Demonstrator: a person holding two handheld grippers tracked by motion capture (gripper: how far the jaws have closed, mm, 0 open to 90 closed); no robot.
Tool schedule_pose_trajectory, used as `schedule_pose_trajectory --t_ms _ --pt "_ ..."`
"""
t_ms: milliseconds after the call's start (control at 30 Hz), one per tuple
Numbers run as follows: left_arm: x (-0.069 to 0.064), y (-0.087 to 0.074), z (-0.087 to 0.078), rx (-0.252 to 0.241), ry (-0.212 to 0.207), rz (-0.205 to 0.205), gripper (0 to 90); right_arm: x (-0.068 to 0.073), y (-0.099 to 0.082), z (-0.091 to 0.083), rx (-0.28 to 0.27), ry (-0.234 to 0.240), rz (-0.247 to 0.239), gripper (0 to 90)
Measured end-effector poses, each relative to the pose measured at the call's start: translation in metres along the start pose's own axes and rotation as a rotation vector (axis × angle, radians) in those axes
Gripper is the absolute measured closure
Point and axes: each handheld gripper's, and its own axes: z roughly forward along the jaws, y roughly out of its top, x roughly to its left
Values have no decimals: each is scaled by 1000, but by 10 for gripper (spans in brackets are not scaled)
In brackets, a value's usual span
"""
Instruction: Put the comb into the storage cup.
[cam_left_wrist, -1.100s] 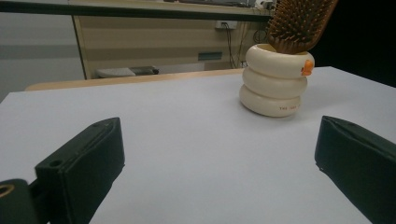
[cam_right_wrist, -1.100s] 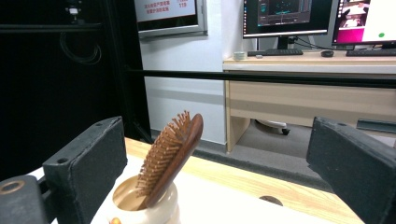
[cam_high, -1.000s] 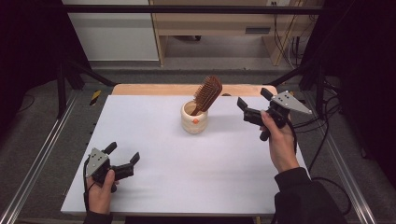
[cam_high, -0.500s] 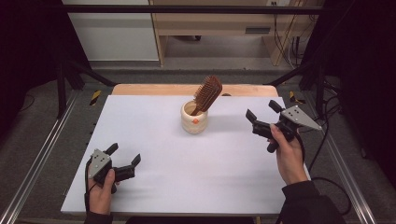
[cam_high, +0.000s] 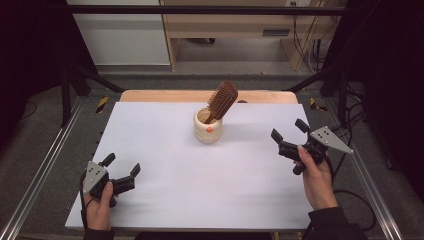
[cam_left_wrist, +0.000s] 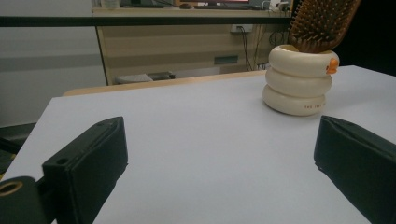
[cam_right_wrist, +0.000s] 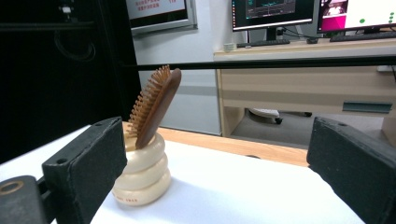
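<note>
A cream ringed holder (cam_high: 208, 127) stands upright at the back middle of the white table (cam_high: 200, 170). A brown wooden hairbrush (cam_high: 222, 100) leans in it, bristle head up. The holder (cam_left_wrist: 299, 79) and brush (cam_left_wrist: 322, 21) appear far right in the left gripper view; the holder (cam_right_wrist: 142, 175) and brush (cam_right_wrist: 154, 105) sit left in the right gripper view. My left gripper (cam_high: 121, 169) is open and empty near the front left corner. At the right edge my right gripper (cam_high: 288, 130) stays open and empty, well apart from the holder.
A wooden board (cam_high: 200, 96) lines the table's far edge. Metal frame rails (cam_high: 45, 165) run along both sides. A desk with monitors (cam_right_wrist: 289, 14) stands beyond the table.
My right gripper has drawn back from beside the holder toward the right front edge of the table. The left gripper has barely moved.
</note>
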Motion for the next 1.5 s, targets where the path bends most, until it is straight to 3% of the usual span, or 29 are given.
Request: schedule_pose_trajectory --t_ms 367,833,1067,1300,1500 --pt "4 0 -6 -9 -19 7 26 -8 -20 -18 24 -22 -6 49" --pt "9 1 -13 -30 -22 -22 28 -14 -41 -45 -2 -61 -30 48" --pt "7 3 -15 -62 -63 -34 24 -14 -58 -56 36 -63 -47 46" --pt "4 4 -15 -63 -86 -27 23 -8 -77 -59 63 -14 -32 49" --pt "1 5 -16 -63 -100 -30 21 2 -90 -55 106 41 -62 49"
